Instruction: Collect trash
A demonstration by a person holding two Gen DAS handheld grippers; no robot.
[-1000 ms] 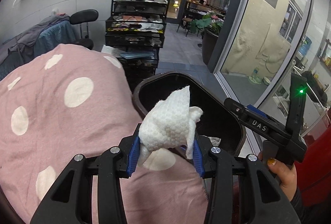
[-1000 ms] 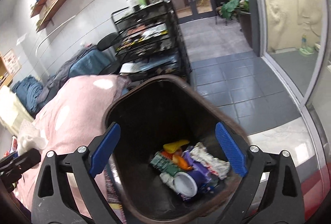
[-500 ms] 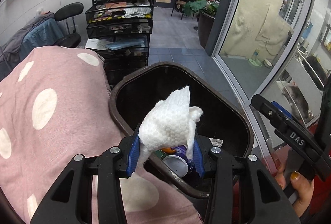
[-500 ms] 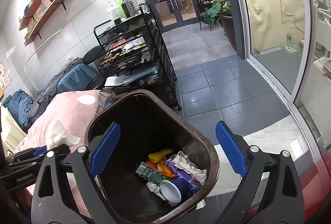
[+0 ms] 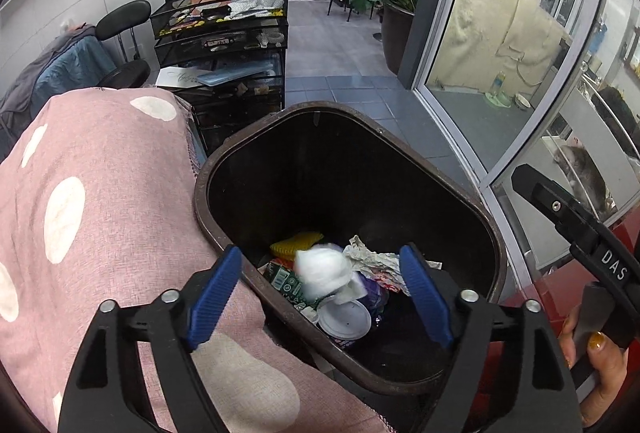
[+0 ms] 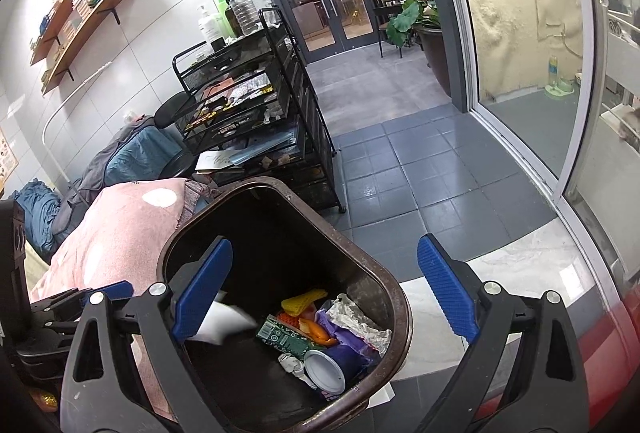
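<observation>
My left jaws are standing wide apart, having just been opening, and nothing is sitting between them now. In the left wrist view I am holding the left gripper (image 5: 320,297) over the near rim of the bin (image 5: 494,233), angled down into it. The white tissue (image 5: 322,269) is dropping free inside the bin, blurred, above the pile at the bottom: a yellow sponge (image 5: 296,243), a green packet (image 5: 286,279), crumpled paper (image 5: 370,259) and a white cup lid (image 5: 344,319). The pink dotted blanket (image 5: 100,193) is lying just beside the bin on the left. At the right edge a hand (image 5: 600,365) is gripping the other tool's handle.

In the right wrist view my right gripper (image 6: 324,297) is hanging over the same bin (image 6: 402,313), jaws apart and empty. The tissue (image 6: 224,323) is showing as a white smear beside the left pad, inside the bin wall and above the trash.

To do this drop well, I judge I should be keeping the left jaws spread and steady over the opening until the tissue is settling, so it is not snagging on a pad or the rim, and only then be lifting clear of the blanket.

The tissue is looking like a loose wad. From the right it is reading as slightly stretched, its long axis slanting down toward the pile, though the blur is making that uncertain.
</observation>
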